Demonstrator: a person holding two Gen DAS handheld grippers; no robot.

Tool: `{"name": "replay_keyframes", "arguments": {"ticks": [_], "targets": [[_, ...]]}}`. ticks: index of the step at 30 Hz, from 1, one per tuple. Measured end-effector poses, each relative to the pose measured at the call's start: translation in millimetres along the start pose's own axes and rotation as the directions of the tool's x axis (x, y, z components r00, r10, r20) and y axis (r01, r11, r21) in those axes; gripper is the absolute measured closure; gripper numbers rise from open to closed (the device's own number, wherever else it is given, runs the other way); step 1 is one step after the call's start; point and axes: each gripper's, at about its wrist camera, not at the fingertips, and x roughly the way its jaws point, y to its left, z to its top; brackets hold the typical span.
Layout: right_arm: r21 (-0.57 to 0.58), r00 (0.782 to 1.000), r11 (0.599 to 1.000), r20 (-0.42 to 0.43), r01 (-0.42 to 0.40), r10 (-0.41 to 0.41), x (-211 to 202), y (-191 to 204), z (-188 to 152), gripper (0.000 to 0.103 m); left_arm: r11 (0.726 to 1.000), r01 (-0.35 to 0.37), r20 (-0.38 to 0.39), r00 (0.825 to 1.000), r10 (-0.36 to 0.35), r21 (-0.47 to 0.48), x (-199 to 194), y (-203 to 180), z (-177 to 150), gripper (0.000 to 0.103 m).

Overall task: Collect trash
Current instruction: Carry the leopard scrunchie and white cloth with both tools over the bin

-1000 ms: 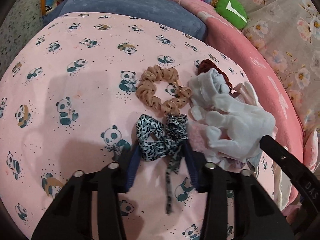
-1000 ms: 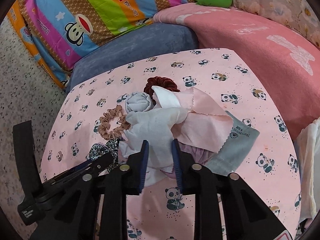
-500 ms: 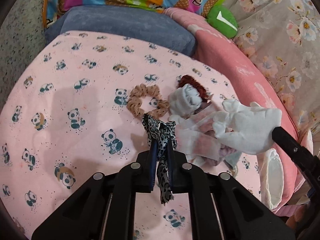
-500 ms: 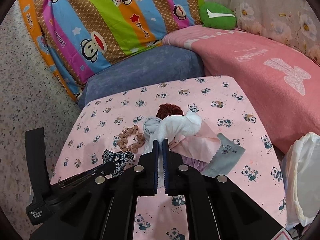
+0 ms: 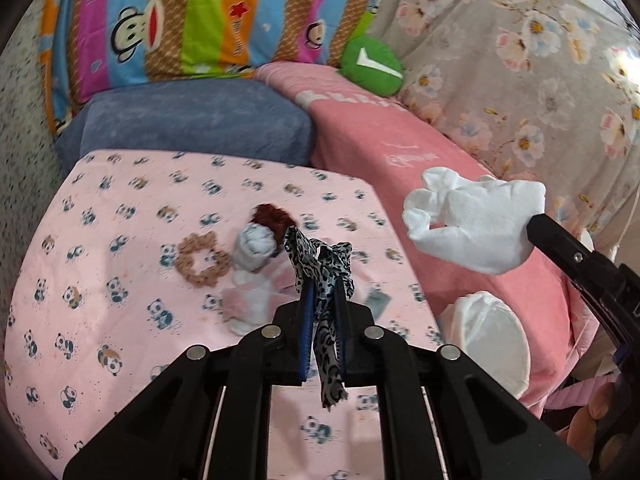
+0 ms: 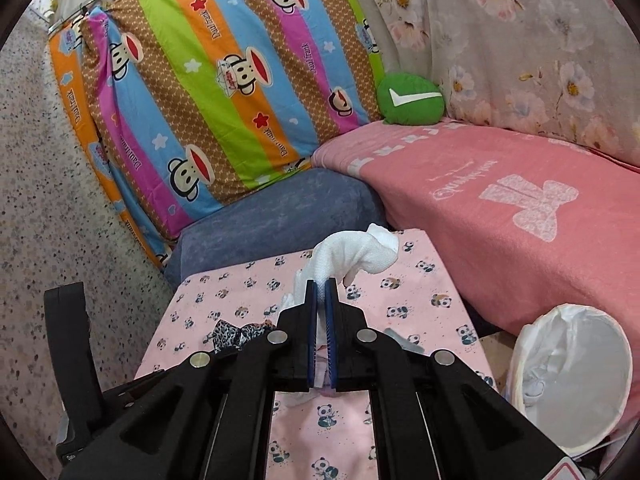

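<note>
Left gripper: jaws closed tight on the leopard-print scrunchie, which is clear of the table; one loose tail hangs down between the fingers toward 6 o'clock, the bunched part stands above the fingertips.

Right gripper: jaws pinched on the white tissue wad, held in the air; the wad flares out past the fingertips toward 1 o'clock. In the left wrist view the same wad sits at 3 o'clock of the left gripper, well apart from it, over the pink blanket.

On the panda-print cloth, at 11 o'clock of the left gripper: grey rolled sock, touching a dark red scrunchie behind it. Tan scrunchie lies just beside the sock at its 9 o'clock. A pale pink and white pile, blurred, lies below the sock.

White-lined bin: at 4 o'clock of the right gripper, beside the table's edge, something white crumpled inside.

Background: blue cushion at 12 o'clock, striped monkey-print bedding behind it, green round cushion at 1 o'clock.
</note>
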Motion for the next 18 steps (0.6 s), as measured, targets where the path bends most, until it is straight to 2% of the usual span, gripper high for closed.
{"name": "replay_keyframes", "arguments": {"ticks": [8,18], "targets": [[0.068,0.994,0.996,0.094,0.058,-0.064,-54.0,-54.8,19.6,0.097,0.988,0.064,0.026,0.997,-0.068,0.138,-7.6,-72.5,2.6,0.094],[0.173,0.978,0.977,0.142,0.128,-0.154,-102.8,-134.8,19.7,0.097,0.955,0.129,-0.001,0.991,-0.134,0.266,3.4,-151.5,-7.2,0.094]]}}
